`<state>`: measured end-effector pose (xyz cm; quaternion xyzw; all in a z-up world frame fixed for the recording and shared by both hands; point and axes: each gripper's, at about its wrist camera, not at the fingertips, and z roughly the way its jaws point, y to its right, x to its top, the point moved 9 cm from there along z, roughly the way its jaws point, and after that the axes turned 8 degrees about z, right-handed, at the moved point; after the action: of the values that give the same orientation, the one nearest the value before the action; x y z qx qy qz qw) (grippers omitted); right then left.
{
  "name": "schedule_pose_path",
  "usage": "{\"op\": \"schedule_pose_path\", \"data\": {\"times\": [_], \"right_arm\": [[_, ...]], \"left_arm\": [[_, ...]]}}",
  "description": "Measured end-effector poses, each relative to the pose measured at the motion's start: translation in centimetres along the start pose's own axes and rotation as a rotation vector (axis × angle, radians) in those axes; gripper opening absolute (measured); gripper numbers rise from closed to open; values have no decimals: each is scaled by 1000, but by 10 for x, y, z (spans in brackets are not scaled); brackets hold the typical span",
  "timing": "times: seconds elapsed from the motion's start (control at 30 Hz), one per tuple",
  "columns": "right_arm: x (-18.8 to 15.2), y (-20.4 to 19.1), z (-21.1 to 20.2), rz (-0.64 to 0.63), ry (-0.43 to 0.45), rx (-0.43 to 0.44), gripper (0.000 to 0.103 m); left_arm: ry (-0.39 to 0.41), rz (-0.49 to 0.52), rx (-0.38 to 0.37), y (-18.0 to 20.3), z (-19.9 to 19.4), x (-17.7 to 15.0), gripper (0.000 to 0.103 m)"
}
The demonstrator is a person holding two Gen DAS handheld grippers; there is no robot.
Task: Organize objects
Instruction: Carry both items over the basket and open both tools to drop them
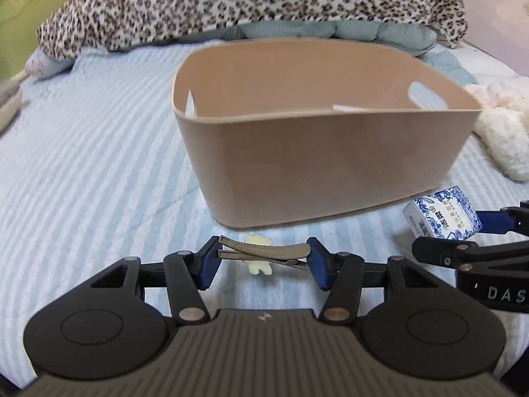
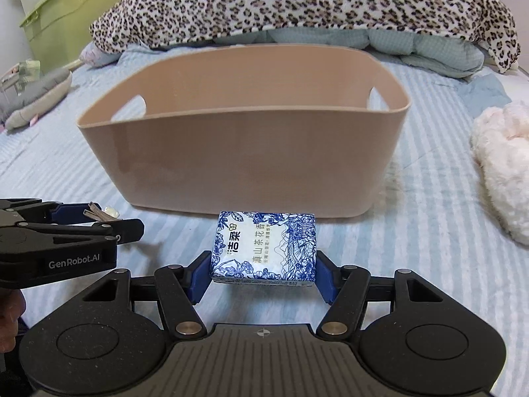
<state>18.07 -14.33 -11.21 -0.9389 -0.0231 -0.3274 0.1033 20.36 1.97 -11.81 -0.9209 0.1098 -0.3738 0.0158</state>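
A tan plastic bin (image 1: 297, 165) with handle slots stands on the striped blue bed, also in the right wrist view (image 2: 244, 152). My left gripper (image 1: 264, 254) is shut on a metal hair clip (image 1: 264, 251) with a pale yellow charm (image 1: 259, 266), held crosswise just in front of the bin. My right gripper (image 2: 264, 264) is shut on a blue-and-white tissue pack (image 2: 264, 248), held in front of the bin; the pack also shows in the left wrist view (image 1: 441, 213). The left gripper shows at the left of the right wrist view (image 2: 99, 218). Something white lies inside the bin.
A leopard-print blanket (image 1: 248, 3) over blue bedding lies behind the bin. A fluffy white cloth (image 2: 502, 165) lies at right. A grey plush (image 2: 36, 99) and a green crate (image 2: 72, 16) are at left.
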Motion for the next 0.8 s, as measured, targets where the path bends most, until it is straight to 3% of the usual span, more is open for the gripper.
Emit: {"op": "schedule_pose_path", "data": {"times": [0.3,0.63,0.8], "right_arm": [[11,-2,-57,-21,97,22,61],[67,2,-115,-4,301,44,61],[100,2,-127,-24,378,35,61]], "left_arm": [[104,24,-12,13,-55,15,57],[260,9,1,10,-103,66,57],[289,15,25,5,-106,96,57]]}}
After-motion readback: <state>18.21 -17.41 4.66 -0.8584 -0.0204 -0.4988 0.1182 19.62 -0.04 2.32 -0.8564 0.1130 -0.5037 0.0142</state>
